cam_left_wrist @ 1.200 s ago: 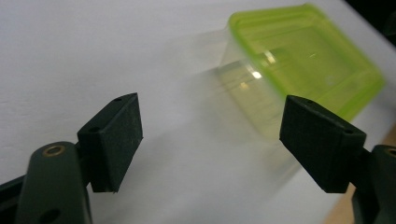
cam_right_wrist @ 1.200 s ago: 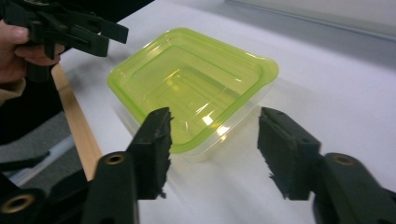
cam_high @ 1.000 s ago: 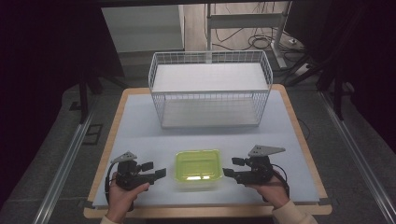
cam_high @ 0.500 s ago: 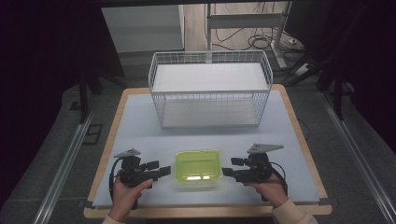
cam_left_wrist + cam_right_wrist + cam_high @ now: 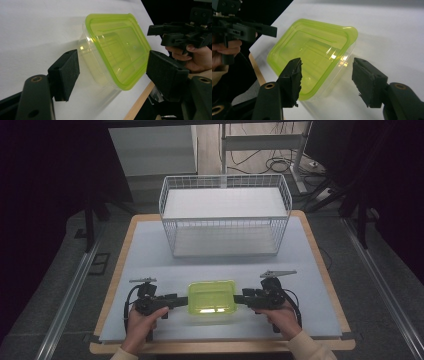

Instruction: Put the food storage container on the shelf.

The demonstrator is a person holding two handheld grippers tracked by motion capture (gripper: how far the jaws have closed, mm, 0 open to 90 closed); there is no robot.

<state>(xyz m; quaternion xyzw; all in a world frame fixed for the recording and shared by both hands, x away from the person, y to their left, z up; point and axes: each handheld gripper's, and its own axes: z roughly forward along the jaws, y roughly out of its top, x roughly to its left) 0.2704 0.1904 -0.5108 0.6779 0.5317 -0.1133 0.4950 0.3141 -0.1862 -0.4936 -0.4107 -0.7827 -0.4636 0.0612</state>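
Observation:
A clear plastic container with a lime-green lid (image 5: pixel 212 296) sits near the table's front edge, between my two grippers. My left gripper (image 5: pixel 179 300) points at its left end, open, and its jaws straddle that end of the container (image 5: pixel 115 52) without touching it. My right gripper (image 5: pixel 243 298) faces the container's right end, also open, jaws spread around the near edge of the container (image 5: pixel 312 52). The right gripper (image 5: pixel 160 31) shows across the lid in the left gripper view, and the left gripper (image 5: pixel 265 29) shows likewise in the right gripper view.
A white wire basket (image 5: pixel 225 217) stands at the back middle of the table. The table (image 5: pixel 150 255) has a pale top with a wooden rim. Dark floor, metal rails and cables surround it.
Both grippers have moved inward toward the container's ends; the left one has closed the most distance. The container has not moved.

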